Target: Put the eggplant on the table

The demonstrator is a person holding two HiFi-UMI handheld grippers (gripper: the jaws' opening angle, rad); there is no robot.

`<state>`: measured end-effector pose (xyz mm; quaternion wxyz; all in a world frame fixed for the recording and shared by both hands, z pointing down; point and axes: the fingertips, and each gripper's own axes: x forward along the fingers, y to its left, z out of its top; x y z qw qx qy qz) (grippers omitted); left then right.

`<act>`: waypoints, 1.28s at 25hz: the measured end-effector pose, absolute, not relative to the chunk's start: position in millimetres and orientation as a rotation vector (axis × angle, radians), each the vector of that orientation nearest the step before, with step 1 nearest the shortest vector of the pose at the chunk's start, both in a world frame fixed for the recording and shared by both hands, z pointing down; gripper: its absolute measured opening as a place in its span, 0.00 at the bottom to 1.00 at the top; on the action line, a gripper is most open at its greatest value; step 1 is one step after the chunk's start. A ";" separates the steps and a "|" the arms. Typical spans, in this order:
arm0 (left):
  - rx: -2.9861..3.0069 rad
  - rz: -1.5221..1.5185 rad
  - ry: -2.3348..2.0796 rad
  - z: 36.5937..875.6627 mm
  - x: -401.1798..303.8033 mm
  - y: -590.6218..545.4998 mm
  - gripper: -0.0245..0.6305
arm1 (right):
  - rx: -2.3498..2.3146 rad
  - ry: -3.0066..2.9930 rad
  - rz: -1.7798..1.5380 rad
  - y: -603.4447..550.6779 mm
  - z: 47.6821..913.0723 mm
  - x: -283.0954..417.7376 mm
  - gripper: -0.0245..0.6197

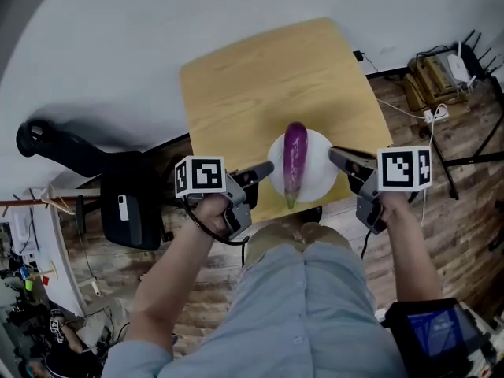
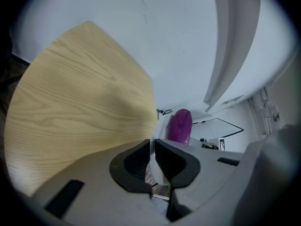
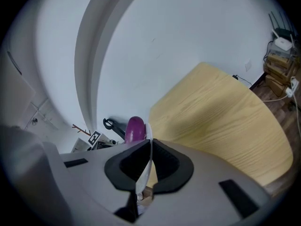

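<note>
Two hand-held grippers pinch one round white plate (image 1: 319,173) by opposite sides of its thin rim. The left gripper (image 1: 266,168) is clamped on the plate's left edge and the right gripper (image 1: 334,155) on its right edge. In each gripper view the dark ribbed pads press against the smooth white rim, with only its thickness between them. The eggplant (image 1: 294,161) lies lengthwise down the middle of the plate, glossy purple, long and rounded, its greenish stem end toward the person. It sits between the two grippers and neither touches it. In the left gripper view its rounded end (image 2: 180,126) rises just beyond the jaws, and the right gripper view shows the same (image 3: 135,129). The table (image 1: 268,77) has a pale wood-grain top, squarish with rounded corners. The plate is over its near edge, but it cannot be told whether it touches the wood. A black office chair (image 1: 130,199) stands left of the table on a plank floor (image 1: 472,187). Cables (image 1: 431,115) lie tangled at the right, near a plain white wall (image 1: 157,22).
</note>
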<state>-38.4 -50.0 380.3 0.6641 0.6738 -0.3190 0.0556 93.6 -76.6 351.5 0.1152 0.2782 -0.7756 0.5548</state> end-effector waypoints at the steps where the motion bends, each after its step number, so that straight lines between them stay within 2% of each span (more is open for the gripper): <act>1: 1.522 0.123 -0.722 380.2 -37.5 -54.9 0.09 | 0.812 -2.274 1.619 -82.2 351.2 94.2 0.06; 32: 1.408 0.180 -0.696 447.8 -65.6 -99.5 0.09 | 0.832 -2.166 1.717 -129.4 422.1 62.9 0.06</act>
